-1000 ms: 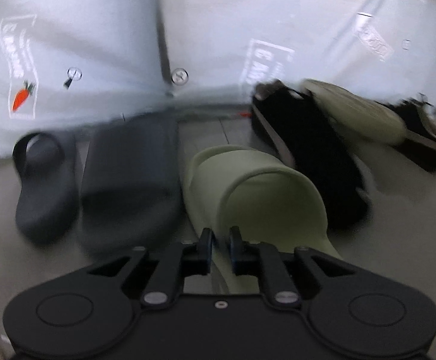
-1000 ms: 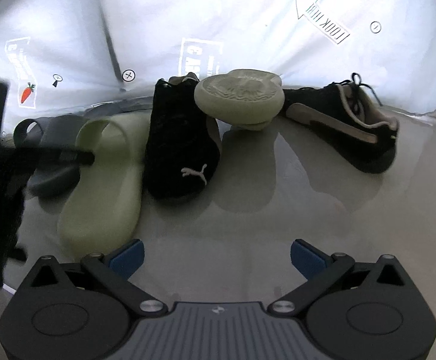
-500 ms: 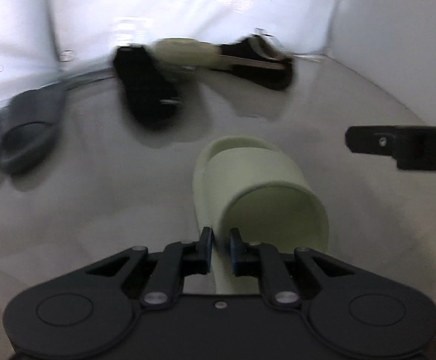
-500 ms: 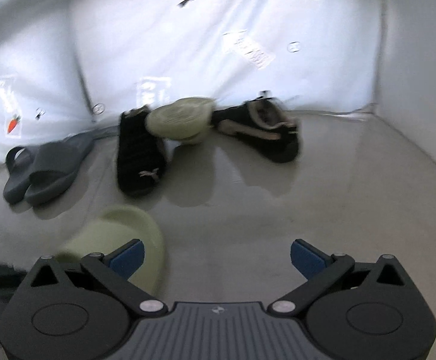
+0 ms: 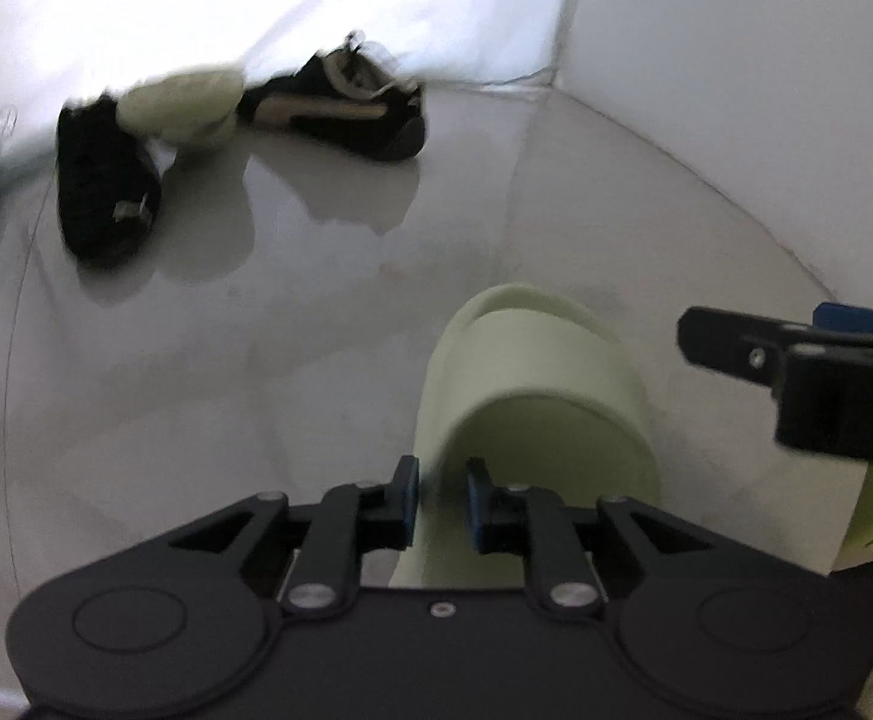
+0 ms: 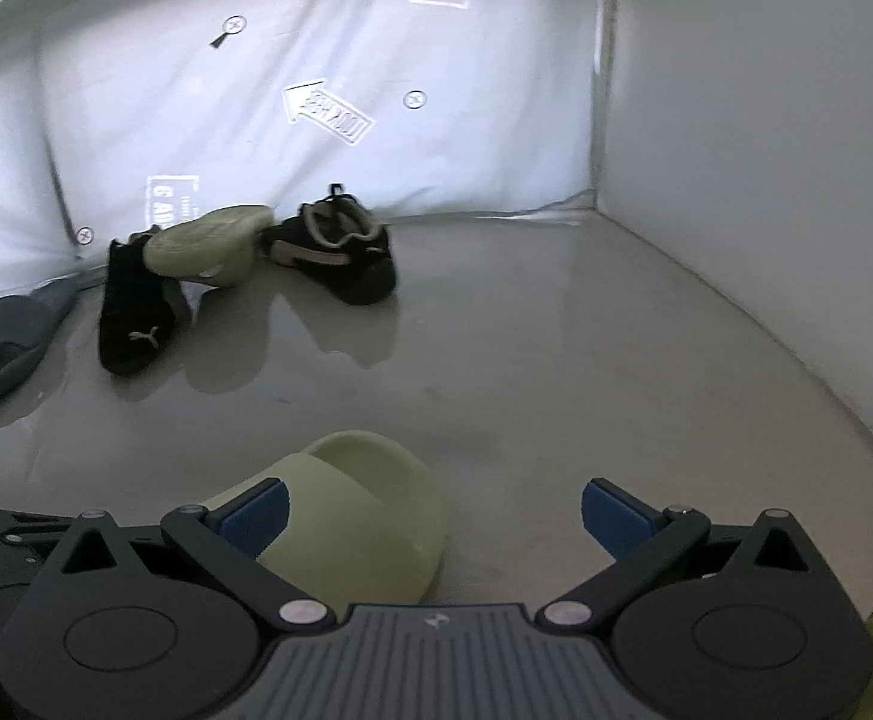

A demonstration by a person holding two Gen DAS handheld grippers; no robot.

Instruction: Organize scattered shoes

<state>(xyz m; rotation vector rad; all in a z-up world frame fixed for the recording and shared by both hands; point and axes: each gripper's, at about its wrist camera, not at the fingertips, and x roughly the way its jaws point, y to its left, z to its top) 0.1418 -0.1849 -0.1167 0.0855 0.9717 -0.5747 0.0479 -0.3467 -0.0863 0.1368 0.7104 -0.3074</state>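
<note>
A pale green slide [image 5: 532,372] lies on the glossy grey floor close in front of me. My left gripper [image 5: 442,492] has the slide's side edge between its blue pads, and the jaws are opening with a small gap showing. My right gripper [image 6: 433,513] is open wide just right of the slide [image 6: 364,510], nothing between its fingers. Its finger [image 5: 736,348] shows at the right of the left wrist view. The matching green slide [image 6: 208,246] rests sole up against the black shoes by the far wall.
A black sneaker with a tan stripe [image 6: 334,252] and a black shoe with a white logo [image 6: 133,306] sit by the white printed sheet [image 6: 328,114]. Grey slides [image 6: 10,336] lie at far left. A white wall [image 6: 766,150] closes the right side.
Both grippers have pulled back and to the right, away from the shoe row. The green slide came along in the left gripper and now rests on the floor, the pads slightly apart.
</note>
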